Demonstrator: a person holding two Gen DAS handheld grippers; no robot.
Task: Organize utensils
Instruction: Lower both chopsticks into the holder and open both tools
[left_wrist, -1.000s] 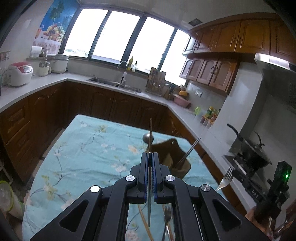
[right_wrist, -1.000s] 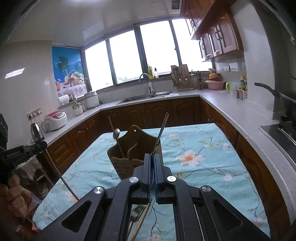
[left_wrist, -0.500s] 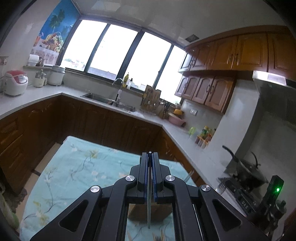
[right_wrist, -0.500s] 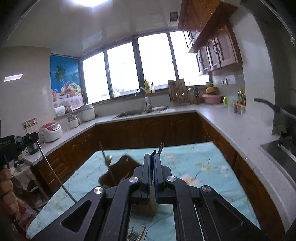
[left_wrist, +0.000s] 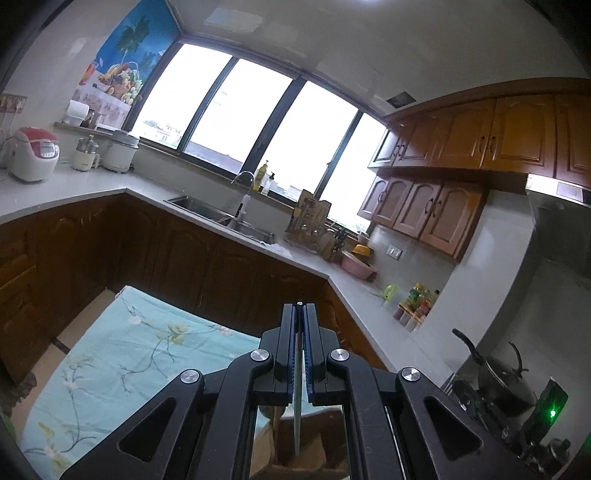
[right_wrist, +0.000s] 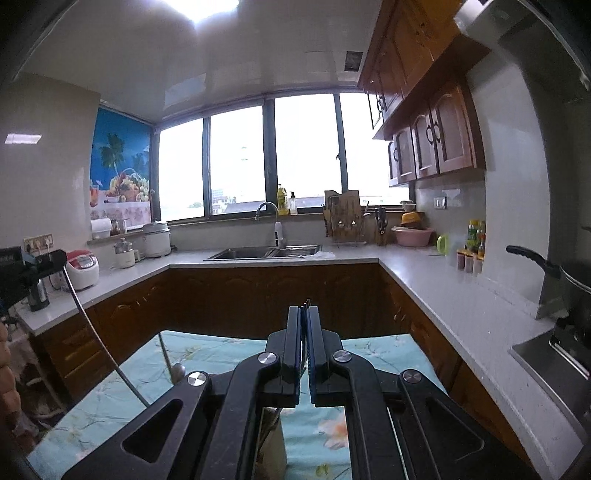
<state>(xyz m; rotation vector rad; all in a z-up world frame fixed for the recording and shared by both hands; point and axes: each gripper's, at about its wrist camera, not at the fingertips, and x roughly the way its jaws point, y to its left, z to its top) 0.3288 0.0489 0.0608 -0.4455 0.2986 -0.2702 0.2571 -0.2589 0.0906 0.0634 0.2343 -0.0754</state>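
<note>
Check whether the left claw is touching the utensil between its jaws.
Touching. The left wrist view shows the left claw shut on a thin metal utensil, whose handle hangs below the pads.

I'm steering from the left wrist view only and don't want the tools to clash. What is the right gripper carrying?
Observer: The right gripper is shut on a fork. The tines poke just past its fingertips.
Operator: Is anything sticking up near it?
Observer: A spoon shows bowl-up to the left of the right gripper's body. What it stands in is hidden.
Operator: How does my own tool hang from outside?
Observer: The left gripper is shut on a long thin utensil. It slants down and to the right toward the floral tablecloth.
</note>
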